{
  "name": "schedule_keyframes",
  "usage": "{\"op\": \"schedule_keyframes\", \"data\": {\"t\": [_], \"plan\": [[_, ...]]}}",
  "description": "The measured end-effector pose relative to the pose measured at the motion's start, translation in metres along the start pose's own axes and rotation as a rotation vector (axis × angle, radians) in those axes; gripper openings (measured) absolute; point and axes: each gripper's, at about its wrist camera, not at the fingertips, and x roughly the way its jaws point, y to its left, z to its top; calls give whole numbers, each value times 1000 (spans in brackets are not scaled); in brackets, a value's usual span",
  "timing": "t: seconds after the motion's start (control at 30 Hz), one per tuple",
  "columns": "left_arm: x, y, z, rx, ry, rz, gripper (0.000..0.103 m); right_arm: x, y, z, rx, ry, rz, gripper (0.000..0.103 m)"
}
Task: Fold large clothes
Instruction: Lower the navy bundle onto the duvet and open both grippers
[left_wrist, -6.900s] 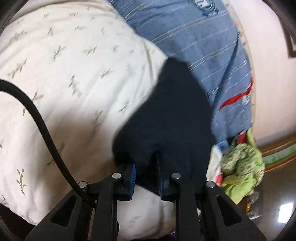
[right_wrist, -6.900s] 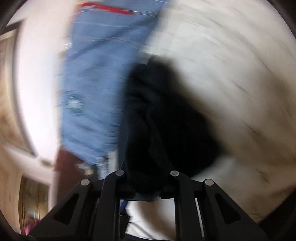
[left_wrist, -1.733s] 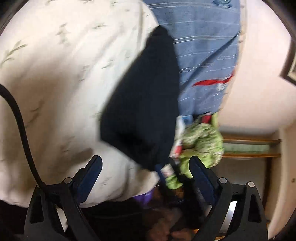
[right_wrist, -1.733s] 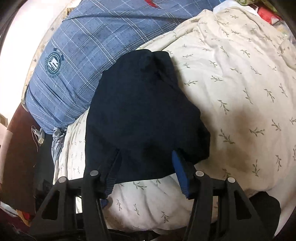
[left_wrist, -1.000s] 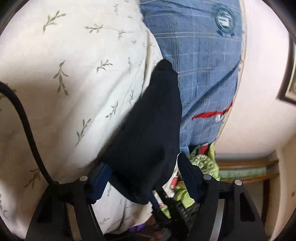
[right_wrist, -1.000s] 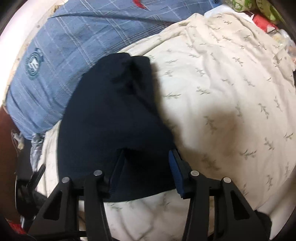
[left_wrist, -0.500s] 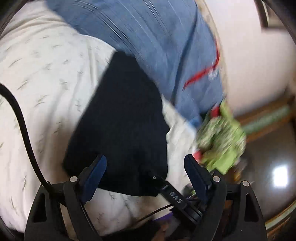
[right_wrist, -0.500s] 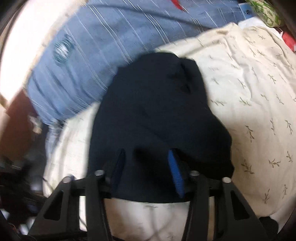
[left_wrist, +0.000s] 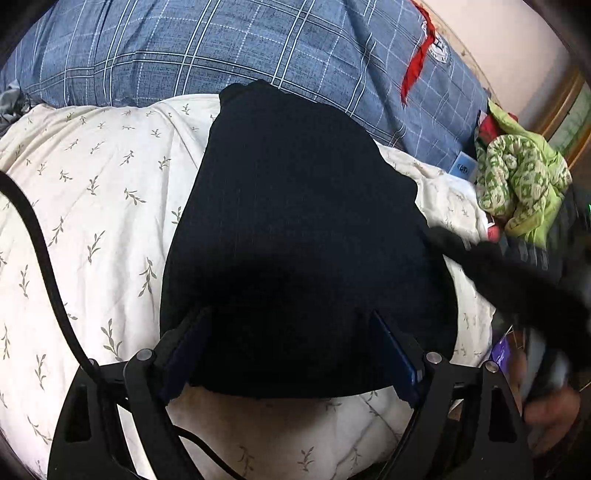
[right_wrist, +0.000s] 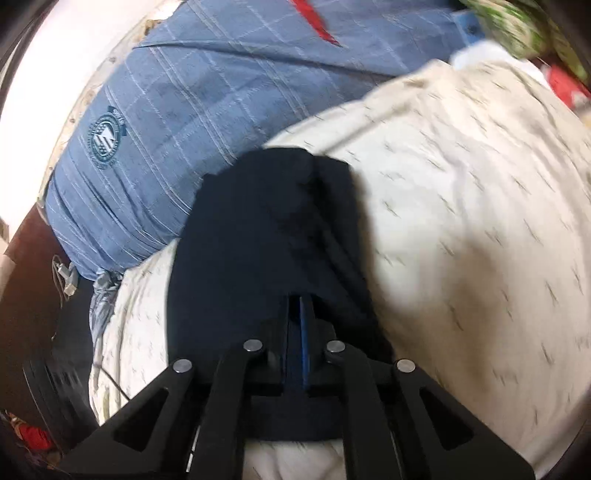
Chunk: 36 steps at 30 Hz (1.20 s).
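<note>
Dark navy garment (left_wrist: 295, 236) lies bunched on the cream leaf-print quilt (left_wrist: 92, 206), straight ahead of both sets of my fingers. Its far tip touches the blue plaid bedding (left_wrist: 221, 48) beyond.

Left gripper (left_wrist: 291, 354): jaws spread wide and have just been opening further. Blue pads (left_wrist: 397, 354) straddle the near part of the garment, one on each side. Cloth sits between them, but I can't see either pad pressing on it, so no grip there. Black cable (left_wrist: 40, 251) runs off my left finger across the quilt.

Right gripper (right_wrist: 300, 321): jaws have just been closing and now stand pressed almost together, only a thin blue sliver showing between the pads. They're at the garment's near edge, with a ridge of the dark cloth rising from the fingertips toward its far end. Reads as a pinch on a fold of the garment. That view is motion-blurred, so the fine detail at the tips is soft.

In the left view, a blurred dark shape (left_wrist: 517, 280) comes in from the right of my fingers toward the garment's right edge; can't tell exactly what it is. Green patterned cloth (left_wrist: 517, 181) is piled further right, off the quilt, well apart from the garment.
</note>
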Motion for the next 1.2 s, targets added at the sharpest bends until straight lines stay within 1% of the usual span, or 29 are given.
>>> {"op": "schedule_keyframes", "data": {"t": [0.03,0.07,0.1,0.13,0.17,0.2,0.23,0.27,0.3,0.33,0.37,0.4,0.47,0.53,0.6,0.63,0.67,0.7,0.73,0.8,0.87,0.97,1.1,1.2], "plan": [[-1,1,-1,3,2,-7,89,9,3,3,-13,17,22,7],[-1,2,-2,4,5,-11,89,24,4,8,-21,57,32,7],[0,2,-2,11,11,-14,89,34,2,7,-29,81,-2,7],[-2,1,-4,25,17,-20,89,47,-4,6,-46,109,-71,1],[-1,-1,-4,38,22,-17,89,53,-11,5,-41,118,-84,0],[-1,-3,-5,55,26,-2,89,55,-20,5,-6,118,-55,0],[-2,-5,-4,64,31,14,89,52,-25,6,21,120,-43,0],[-5,-6,-3,66,34,34,85,48,-23,5,28,121,-58,0],[-11,-7,-2,57,25,48,84,40,-16,5,17,105,-78,0],[-22,-8,1,42,-1,50,84,33,-9,5,0,85,-77,0],[-28,-9,3,41,-16,58,84,22,0,3,-29,59,-48,2],[-32,-11,6,48,-25,84,84,17,3,2,-41,49,-39,3],[-40,-14,10,75,-29,167,84,5,15,-6,-60,24,-40,3],[-47,-13,13,76,-37,268,84,-6,21,-13,-83,8,-61,4],[-52,-10,14,71,-56,333,84,-13,26,-20,-125,6,-101,7],[-53,-8,15,73,-58,355,85,-12,30,-24,-145,10,-122,10],[-52,-7,16,75,-57,366,85,-10,30,-28,-165,17,-138,20],[-52,-5,16,77,-52,367,85,-5,30,-32,-183,36,-161,27],[-51,-3,17,76,-43,366,85,2,28,-36,-191,62,-178,37],[-51,0,14,77,-24,377,85,23,19,-43,-204,117,-210,36],[-54,1,14,78,-25,389,85,30,11,-45,-196,139,-229,34],[-67,4,13,78,-46,406,85,10,8,-42,-148,117,-233,34],[-83,4,12,69,-55,417,86,-21,22,-47,-167,73,-249,37],[-95,0,7,71,-60,419,86,-41,34,-54,-172,57,-271,44]]}}
